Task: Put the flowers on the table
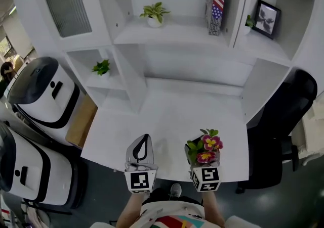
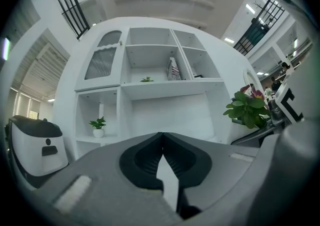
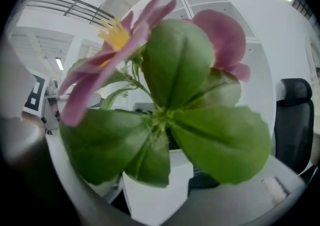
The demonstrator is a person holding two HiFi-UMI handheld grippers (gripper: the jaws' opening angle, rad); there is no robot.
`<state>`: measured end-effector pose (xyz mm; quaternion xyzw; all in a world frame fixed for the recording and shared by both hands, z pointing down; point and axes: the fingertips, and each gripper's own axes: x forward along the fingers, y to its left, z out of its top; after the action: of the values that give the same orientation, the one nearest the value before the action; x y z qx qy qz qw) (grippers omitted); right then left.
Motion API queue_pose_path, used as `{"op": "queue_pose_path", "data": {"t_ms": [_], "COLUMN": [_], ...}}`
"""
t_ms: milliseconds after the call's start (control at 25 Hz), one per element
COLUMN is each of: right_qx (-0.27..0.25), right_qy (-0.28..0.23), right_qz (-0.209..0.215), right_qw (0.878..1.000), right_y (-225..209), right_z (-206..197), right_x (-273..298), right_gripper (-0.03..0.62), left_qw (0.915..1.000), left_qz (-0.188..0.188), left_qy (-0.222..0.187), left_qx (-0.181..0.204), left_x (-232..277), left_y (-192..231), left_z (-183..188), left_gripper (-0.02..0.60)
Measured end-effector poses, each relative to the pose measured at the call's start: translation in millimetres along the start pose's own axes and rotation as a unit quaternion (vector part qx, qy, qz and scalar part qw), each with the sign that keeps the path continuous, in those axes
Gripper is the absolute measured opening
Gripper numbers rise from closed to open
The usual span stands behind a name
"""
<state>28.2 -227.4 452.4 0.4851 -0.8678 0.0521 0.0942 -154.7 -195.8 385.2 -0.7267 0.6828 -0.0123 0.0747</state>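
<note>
A potted plant with pink flowers (image 1: 209,146) and broad green leaves sits in my right gripper (image 1: 203,158), over the front right part of the white table (image 1: 167,116). The right gripper view is filled by the flowers (image 3: 150,29), with the white pot (image 3: 155,197) between the jaws, which are shut on it. My left gripper (image 1: 146,139) hovers over the table's front edge beside it, shut and holding nothing. In the left gripper view its jaws (image 2: 162,137) meet at the tips, and the flowers (image 2: 248,107) show at the right.
White shelving rises behind the table, with a small plant (image 1: 154,13) on the upper shelf, another (image 1: 102,67) in a left cubby, a book (image 1: 216,2) and a framed picture (image 1: 267,18). A black chair (image 1: 283,136) stands right; two white machines (image 1: 43,93) and a cardboard box (image 1: 81,121) stand left.
</note>
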Motion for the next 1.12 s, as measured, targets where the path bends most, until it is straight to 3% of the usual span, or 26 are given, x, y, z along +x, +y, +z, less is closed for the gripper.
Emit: {"op": "queue_pose_path", "data": {"t_ms": [200,400,600,800,1120], "right_qx": [-0.011,-0.002,-0.036,-0.039,-0.046], "right_qy": [0.012,0.020,0.006,0.007,0.001], "right_qz": [0.026,0.027,0.038,0.034,0.030], "right_qw": [1.000,0.999,0.999,0.999,0.998], "right_y": [8.9,22.3,39.9,31.0,14.8], "right_z": [3.2,6.0,19.0,17.8,20.3], "right_x": [17.8,38.1,42.4,39.8,37.8], "right_gripper": [0.337,0.337,0.337,0.337,0.337], "left_qw": [0.9994,0.9995,0.9994,0.9988,0.9990], "left_qz": [0.030,0.023,0.024,0.028,0.029], "left_qy": [0.006,0.009,0.001,-0.002,-0.013], "left_qx": [-0.017,-0.020,-0.023,-0.041,-0.032], "left_x": [6.4,13.2,25.6,36.9,43.5], "left_y": [19.2,34.2,45.7,42.9,29.7], "left_z": [-6.2,-7.2,-9.9,-9.5,-2.3], "left_gripper": [0.002,0.002,0.002,0.002,0.002]}}
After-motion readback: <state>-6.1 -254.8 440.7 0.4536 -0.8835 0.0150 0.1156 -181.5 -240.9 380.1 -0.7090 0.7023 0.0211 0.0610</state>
